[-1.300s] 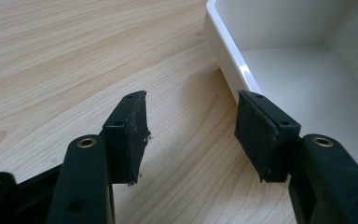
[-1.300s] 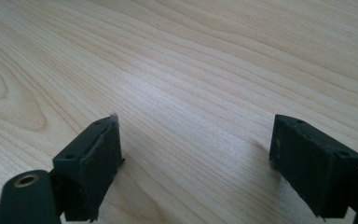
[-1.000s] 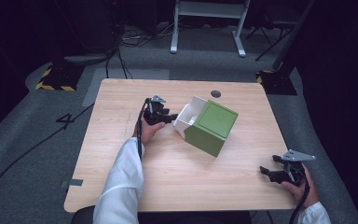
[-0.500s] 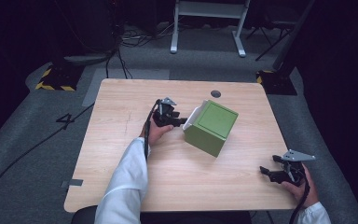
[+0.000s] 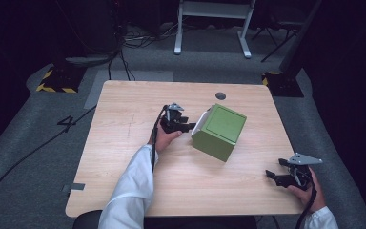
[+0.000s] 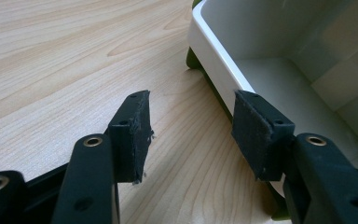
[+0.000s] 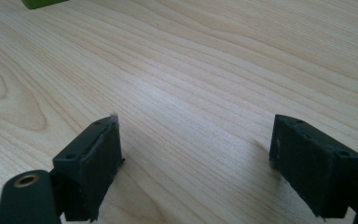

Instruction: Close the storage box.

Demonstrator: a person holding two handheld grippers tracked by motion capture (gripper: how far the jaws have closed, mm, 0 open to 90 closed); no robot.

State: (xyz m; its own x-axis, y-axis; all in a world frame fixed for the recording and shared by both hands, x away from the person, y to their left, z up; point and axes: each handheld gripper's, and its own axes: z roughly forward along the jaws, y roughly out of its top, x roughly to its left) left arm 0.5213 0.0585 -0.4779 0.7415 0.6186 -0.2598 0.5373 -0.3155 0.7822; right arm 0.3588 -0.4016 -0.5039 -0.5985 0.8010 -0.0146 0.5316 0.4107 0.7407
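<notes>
Wooden table (image 5: 124, 143) is seen mid-frame, with a green box (image 5: 221, 131) lying tipped on it. Left gripper (image 5: 183, 126) is held with fingers apart at the box's white rim; right gripper (image 5: 272, 176), lower right, is also spread, nothing gripped.

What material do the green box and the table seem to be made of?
The green box looks like smooth moulded plastic: matte green outside, glossy white inside, with rounded edges. The table shows pale wood grain, probably laminate or veneer, though I cannot tell which.
</notes>
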